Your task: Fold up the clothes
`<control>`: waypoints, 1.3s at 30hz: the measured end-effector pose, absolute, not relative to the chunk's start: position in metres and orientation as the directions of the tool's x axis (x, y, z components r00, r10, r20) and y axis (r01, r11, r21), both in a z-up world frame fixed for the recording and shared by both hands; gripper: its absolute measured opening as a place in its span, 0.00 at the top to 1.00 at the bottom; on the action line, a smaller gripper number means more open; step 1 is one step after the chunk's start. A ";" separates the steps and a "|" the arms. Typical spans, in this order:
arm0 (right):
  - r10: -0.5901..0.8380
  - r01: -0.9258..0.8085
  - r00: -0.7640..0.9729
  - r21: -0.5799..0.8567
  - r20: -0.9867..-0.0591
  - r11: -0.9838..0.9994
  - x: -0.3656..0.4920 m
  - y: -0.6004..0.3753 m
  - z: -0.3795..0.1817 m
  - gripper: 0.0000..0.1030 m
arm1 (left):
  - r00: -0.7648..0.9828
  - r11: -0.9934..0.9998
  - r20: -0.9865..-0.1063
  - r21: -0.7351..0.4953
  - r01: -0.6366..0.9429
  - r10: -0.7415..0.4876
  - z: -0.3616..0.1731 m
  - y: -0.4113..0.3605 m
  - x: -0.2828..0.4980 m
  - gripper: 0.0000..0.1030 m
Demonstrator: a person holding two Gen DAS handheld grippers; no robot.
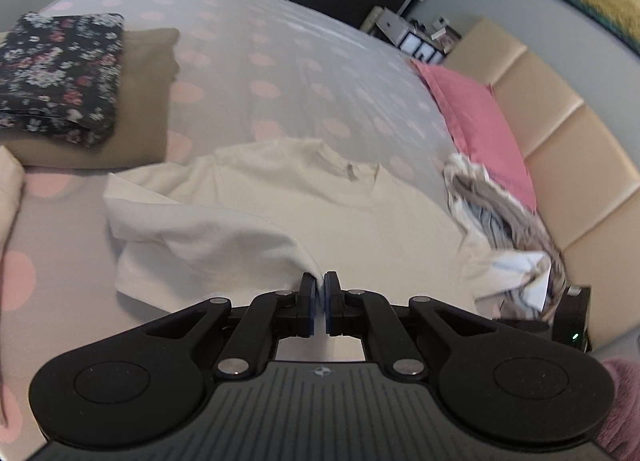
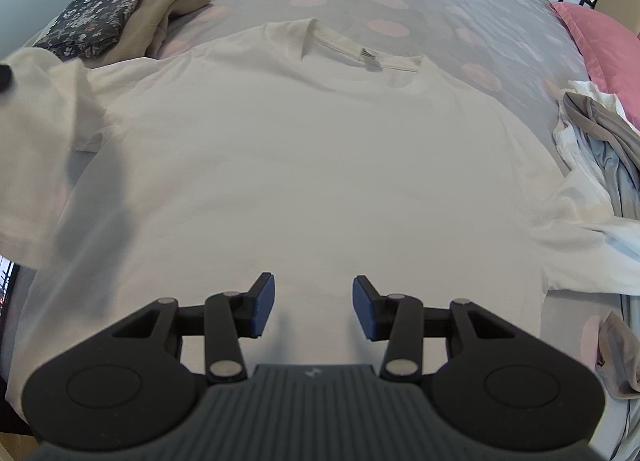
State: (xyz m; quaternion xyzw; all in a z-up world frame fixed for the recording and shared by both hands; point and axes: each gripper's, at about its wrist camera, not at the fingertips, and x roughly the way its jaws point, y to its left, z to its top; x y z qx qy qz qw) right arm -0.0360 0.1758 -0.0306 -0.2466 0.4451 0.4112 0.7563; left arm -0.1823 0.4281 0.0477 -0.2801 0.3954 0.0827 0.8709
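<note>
A white T-shirt [image 2: 304, 165] lies spread flat on the bed, collar at the far side. It also shows in the left wrist view [image 1: 320, 205]. My left gripper [image 1: 320, 289] is shut on the shirt's left sleeve [image 1: 208, 229] and holds it lifted and drawn inward over the body. That raised sleeve [image 2: 36, 133] shows blurred at the left edge of the right wrist view. My right gripper [image 2: 313, 307] is open and empty, hovering just above the shirt's lower middle.
The bed has a grey cover with pink dots [image 1: 280, 45]. A folded floral garment [image 1: 60, 69] sits on a folded tan one [image 1: 144, 101] at the far left. A heap of unfolded clothes [image 2: 600, 141] lies at the right, by a pink pillow [image 1: 480, 121] and beige headboard [image 1: 568, 149].
</note>
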 end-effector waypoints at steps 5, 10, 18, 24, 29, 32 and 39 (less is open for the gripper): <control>0.405 -0.853 0.266 -0.018 -0.875 0.521 -0.042 0.179 -0.030 0.54 | 0.601 0.890 -0.783 -0.378 -0.255 -0.160 0.029 0.402 -0.166 0.97; 0.406 -0.864 0.253 -0.016 -0.878 0.504 -0.047 0.181 -0.031 0.54 | 0.604 0.911 -0.784 -0.341 -0.232 -0.139 0.032 0.393 -0.170 0.61; 0.409 -0.894 0.208 -0.004 -0.889 0.447 -0.064 0.186 -0.036 0.55 | 0.556 0.899 -0.831 -0.258 -0.354 -0.020 0.024 0.415 -0.179 0.60; 0.434 -0.918 0.105 0.080 -0.895 0.388 -0.082 0.191 -0.041 0.55 | 0.483 0.892 -0.874 -0.173 -0.418 0.057 0.010 0.430 -0.191 0.60; 0.440 -0.925 -0.006 0.172 -0.898 0.339 -0.099 0.199 -0.051 0.55 | 0.453 0.858 -0.883 -0.132 -0.497 0.127 0.007 0.450 -0.205 0.60; 0.434 -0.930 -0.058 0.207 -0.899 0.304 -0.110 0.204 -0.057 0.55 | 0.442 0.835 -0.886 -0.133 -0.534 0.142 0.006 0.462 -0.213 0.60; 0.420 -0.933 -0.108 0.238 -0.901 0.271 -0.125 0.222 -0.077 0.79 | 0.392 0.820 -0.900 -0.070 -0.567 0.193 0.001 0.472 -0.219 0.60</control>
